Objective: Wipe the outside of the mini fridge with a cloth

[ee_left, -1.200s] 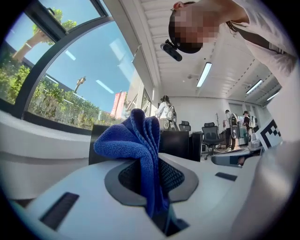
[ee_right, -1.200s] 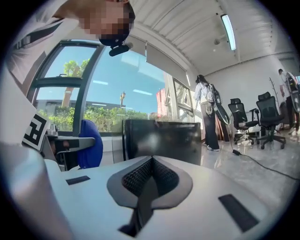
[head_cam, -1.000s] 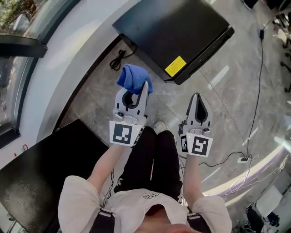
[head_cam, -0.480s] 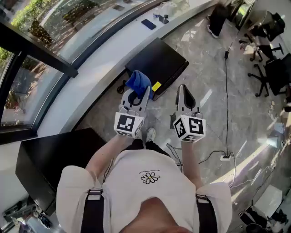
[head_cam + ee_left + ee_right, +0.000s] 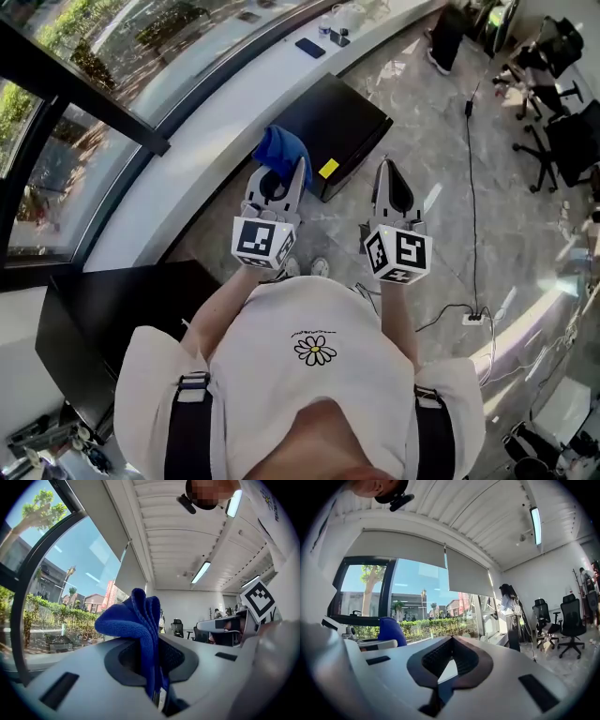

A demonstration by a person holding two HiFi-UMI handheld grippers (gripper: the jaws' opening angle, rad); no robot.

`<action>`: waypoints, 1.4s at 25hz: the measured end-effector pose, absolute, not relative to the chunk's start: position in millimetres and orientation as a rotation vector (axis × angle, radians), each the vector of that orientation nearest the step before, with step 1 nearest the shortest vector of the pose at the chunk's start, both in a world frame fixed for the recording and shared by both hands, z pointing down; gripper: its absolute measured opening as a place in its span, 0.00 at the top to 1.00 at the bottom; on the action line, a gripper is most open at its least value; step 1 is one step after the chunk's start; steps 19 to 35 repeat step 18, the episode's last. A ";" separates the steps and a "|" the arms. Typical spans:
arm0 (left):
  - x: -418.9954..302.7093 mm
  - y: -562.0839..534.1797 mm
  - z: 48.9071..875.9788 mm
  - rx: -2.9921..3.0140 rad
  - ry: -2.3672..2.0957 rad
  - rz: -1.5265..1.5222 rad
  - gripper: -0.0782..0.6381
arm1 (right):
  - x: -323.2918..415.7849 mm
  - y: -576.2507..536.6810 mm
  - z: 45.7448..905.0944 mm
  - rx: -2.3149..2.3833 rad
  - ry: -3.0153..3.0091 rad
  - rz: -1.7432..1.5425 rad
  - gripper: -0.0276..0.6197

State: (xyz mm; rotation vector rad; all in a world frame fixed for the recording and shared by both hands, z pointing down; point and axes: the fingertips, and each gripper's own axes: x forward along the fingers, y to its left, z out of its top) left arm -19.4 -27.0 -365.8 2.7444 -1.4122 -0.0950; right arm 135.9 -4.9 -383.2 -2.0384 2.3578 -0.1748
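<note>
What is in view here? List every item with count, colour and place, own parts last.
mini fridge: one, black, on the floor beside the ledge
cloth: one, blue, pinched in the left tool
ledge: one, white, under the windows
phone: one, dark, on the ledge
cabinet: one, black, lower left
office chairs: at least two, black, far right
power strip: one, white, on the floor at right
left tool: one, white, shut on the cloth
right tool: one, white, shut with nothing in it
</note>
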 end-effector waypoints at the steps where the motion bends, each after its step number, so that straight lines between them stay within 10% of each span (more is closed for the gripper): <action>1: -21.9 -26.5 -365.4 2.739 -1.419 -0.096 0.81 | 132.7 -4.4 -383.9 -2.033 2.364 -0.169 0.94; 35: -42.4 -21.7 -364.1 2.690 -1.474 -0.122 0.81 | 110.3 -3.9 -387.5 -1.969 2.417 -0.139 0.94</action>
